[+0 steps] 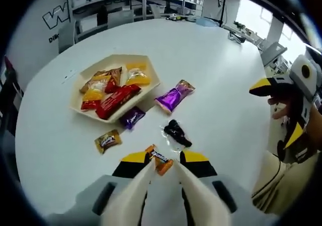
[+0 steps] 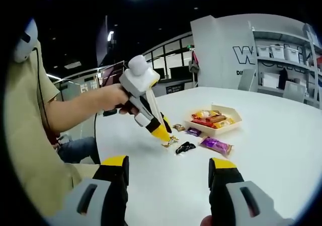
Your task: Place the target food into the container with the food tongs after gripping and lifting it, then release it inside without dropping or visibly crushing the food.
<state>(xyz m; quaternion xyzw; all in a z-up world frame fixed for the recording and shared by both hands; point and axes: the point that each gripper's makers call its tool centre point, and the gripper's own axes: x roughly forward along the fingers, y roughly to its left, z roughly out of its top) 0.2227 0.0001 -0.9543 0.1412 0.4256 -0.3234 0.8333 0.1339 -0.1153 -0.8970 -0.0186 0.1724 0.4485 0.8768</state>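
Two grippers at work over a round white table. In the left gripper view, left gripper at bottom centre, jaws nearly together and clamped on an orange-wrapped candy at their tips, low over the table. Seen from the right gripper view, same gripper at centre, pointing down with the candy at its tip; whether lifted clear of the table or touching it, could not tell. Tray, upper left of the left view, already loaded with red and yellow packets. Loose around it: small purple packet touching the tray's near edge, larger purple packet to its right, black-wrapped piece just above the jaw tips, brown candy at lower left. Right gripper at the bottom of its own view, jaws wide apart and holding nothing, well back from the food.

Step in hand, by judgement: grip made, lift beginning. Next move likely called for: raise the candy, carry it up-left past the small purple packet to above the tray, lower it inside, then part the jaws gently, with pressure kept light throughout.
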